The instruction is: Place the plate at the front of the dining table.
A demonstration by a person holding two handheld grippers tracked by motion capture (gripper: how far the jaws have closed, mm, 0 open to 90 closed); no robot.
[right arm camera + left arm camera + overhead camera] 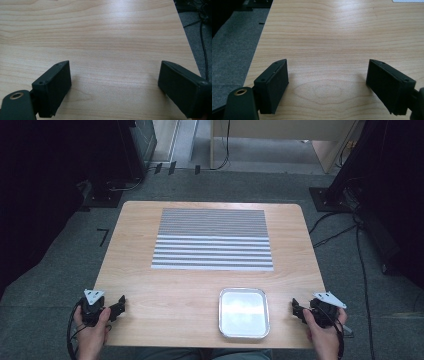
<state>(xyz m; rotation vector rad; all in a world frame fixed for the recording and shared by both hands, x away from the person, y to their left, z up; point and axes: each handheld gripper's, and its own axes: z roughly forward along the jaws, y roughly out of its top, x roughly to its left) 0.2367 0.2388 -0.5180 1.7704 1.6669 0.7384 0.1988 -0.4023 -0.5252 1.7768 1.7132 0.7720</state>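
At the near left corner of the wooden bench (175,295), the left gripper (119,306) sits in the person's left hand (92,332), its grey three-cornered plate on top and its cable looping down beside the wrist. In the left gripper view its jaws stand wide apart, released, with only bare wood grain between the two black pads (274,86); the bench's left edge and the grey carpet (232,50) lie just beyond the left pad.

Toward the middle and far part of the bench lies a striped mat (212,240), flat, with finer lines on its far half and broader grey and white bands on its near half. A pale corner at the top right of the left gripper view is probably this mat, though too little of it shows to be sure.

Nearer the person, right of centre, a shallow metal tray (243,313) rests close to the bench's near edge. It lies between the two grippers, nearer the right one and apart from both.

At the near right corner, the right gripper (296,309) is held in the right hand (325,332), pointing inward toward the tray. In the right gripper view its jaws are likewise spread and released, holding nothing, with plain wood between the pads (55,86) and the bench's right edge just past the right pad.
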